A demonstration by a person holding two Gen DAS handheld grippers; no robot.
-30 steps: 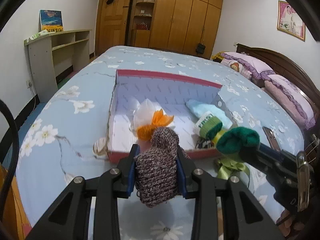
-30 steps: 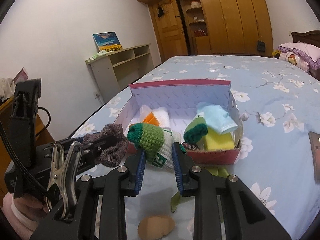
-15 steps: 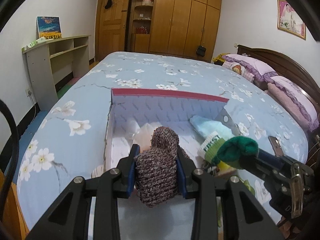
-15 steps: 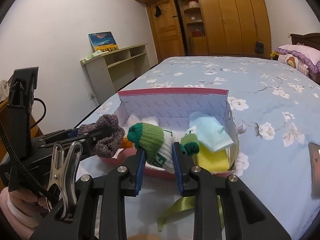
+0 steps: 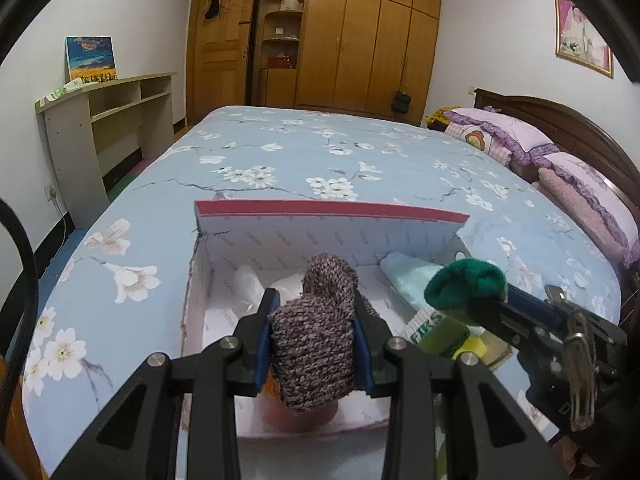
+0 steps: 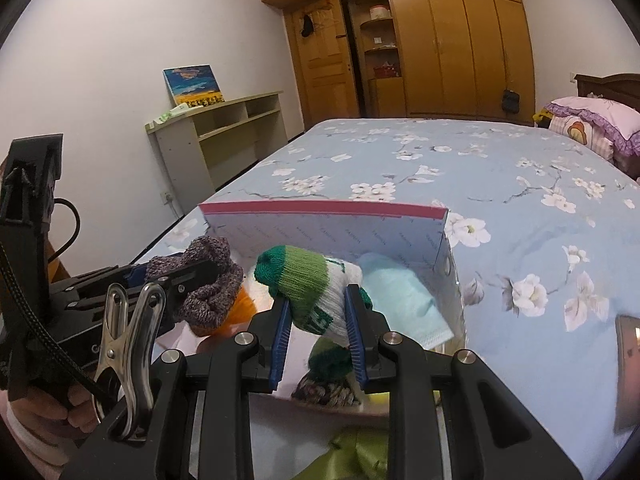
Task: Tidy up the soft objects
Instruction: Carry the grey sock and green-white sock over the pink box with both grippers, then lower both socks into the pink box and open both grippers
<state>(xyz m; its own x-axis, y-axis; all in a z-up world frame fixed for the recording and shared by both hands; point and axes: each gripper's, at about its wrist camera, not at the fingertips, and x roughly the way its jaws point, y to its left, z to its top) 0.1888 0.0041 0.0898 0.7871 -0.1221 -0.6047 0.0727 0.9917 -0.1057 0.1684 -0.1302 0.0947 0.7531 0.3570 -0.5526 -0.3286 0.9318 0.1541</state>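
My left gripper [image 5: 314, 336] is shut on a brown-grey knitted sock [image 5: 316, 332] and holds it over the near left part of the pink-rimmed cardboard box [image 5: 328, 210] on the bed. My right gripper [image 6: 318, 312] is shut on a green-and-white knitted sock [image 6: 310, 276], held over the box [image 6: 320, 208] beside the left gripper [image 6: 188, 276]. In the left wrist view the right gripper's sock [image 5: 464, 284] shows at right. Inside the box lie a light blue cloth [image 6: 400, 292], an orange item [image 6: 240, 308], white soft items [image 5: 248, 284] and another green sock [image 6: 332, 356].
The box sits on a blue floral bedspread [image 5: 320, 160]. Pink pillows [image 5: 520, 136] and a wooden headboard are at the right. A shelf unit [image 5: 100, 120] stands left of the bed, wardrobes behind. A green cloth [image 6: 356, 452] lies before the box. A dark flat object [image 6: 628, 360] lies at right.
Both grippers have moved forward with their socks, from in front of the box to over its inside. The box now looks nearer and larger.
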